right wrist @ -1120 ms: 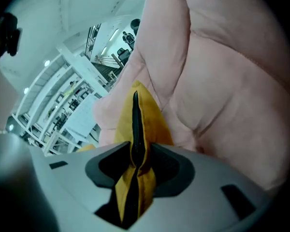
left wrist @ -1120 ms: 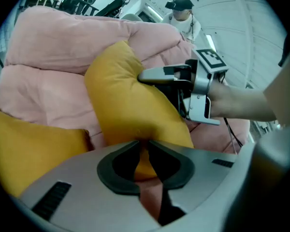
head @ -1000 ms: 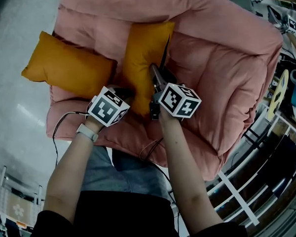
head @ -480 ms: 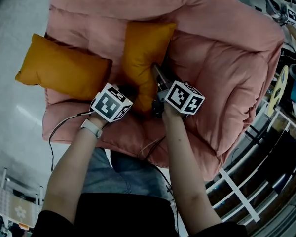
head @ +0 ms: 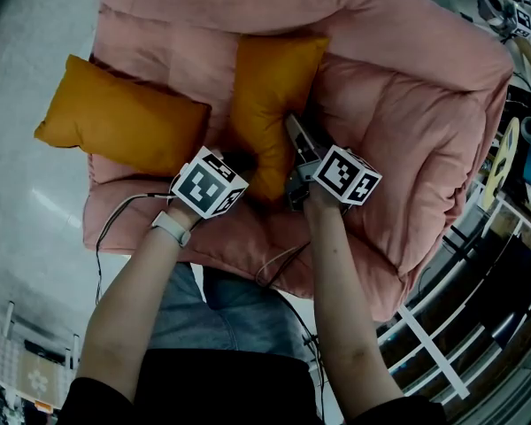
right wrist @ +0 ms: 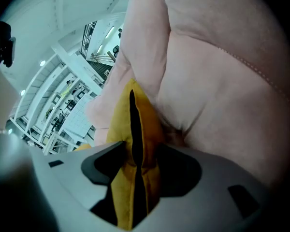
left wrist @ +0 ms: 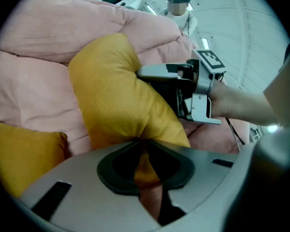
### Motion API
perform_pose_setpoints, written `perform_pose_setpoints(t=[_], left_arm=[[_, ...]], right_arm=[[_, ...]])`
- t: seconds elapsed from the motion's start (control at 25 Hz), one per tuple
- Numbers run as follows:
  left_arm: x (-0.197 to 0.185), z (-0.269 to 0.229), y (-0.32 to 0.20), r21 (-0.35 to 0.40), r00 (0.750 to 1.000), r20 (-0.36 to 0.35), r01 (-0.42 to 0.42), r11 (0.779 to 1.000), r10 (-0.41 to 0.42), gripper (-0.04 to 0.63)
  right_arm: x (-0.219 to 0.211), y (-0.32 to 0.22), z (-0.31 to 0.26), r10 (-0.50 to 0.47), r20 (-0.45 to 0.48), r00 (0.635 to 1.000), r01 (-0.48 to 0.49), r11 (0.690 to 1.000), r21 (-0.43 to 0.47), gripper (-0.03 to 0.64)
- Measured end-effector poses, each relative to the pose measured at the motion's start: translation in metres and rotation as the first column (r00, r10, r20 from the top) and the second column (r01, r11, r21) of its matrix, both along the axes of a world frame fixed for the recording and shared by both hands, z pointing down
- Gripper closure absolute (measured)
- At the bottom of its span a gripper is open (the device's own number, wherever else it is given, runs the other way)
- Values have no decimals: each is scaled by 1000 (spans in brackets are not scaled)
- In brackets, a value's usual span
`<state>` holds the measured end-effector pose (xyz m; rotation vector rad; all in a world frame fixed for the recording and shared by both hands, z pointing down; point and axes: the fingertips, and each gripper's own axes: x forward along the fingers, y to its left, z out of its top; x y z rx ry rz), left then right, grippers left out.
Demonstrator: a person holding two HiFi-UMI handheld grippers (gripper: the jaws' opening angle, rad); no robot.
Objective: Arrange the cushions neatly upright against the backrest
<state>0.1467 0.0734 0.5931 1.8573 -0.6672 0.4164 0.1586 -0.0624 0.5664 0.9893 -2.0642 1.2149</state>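
The left gripper has its fingers drawn almost together on a pinch of the lower corner of a plump mustard-yellow fabric cushion, with the cloth bunched between the pads. The right gripper has its fingers opening; the seamed side edge of the same cushion runs between them, but dark gaps show beside the cloth, so that hold looks to be loosening rather than pressing. In the head view the left gripper sits at the cushion's bottom corner and the right gripper along its right-hand edge. The cushion stands on its short end near the middle of a pink quilted padded armchair, its top leaning on the backrest at the far edge and its length tipped a little off square. I judge this one close to placed, needing at most a small straightening before the left fingers let go as well. A second mustard-yellow cushion of the same kind lies on its side across the armchair's left arm, with one end reaching past the left edge over the pale floor; it is well apart from both grippers and neither upright nor against the backrest. So roughly half the job looks done: that second cushion has yet to be picked up, stood on end beside the first and squared against the backrest.
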Motion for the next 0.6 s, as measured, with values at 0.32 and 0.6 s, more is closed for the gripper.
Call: perform_pose_setpoints(t=[0.32, 0.6], left_arm=[[-24, -33, 15, 29, 999, -39, 30, 999, -29, 531], [-52, -46, 19, 63, 996, -33, 91, 994, -89, 529]], right_arm=[[-4, -5, -65, -40, -21, 999, 42, 992, 121, 397], [-62, 2, -97, -213, -26, 977, 213, 956, 202, 397]])
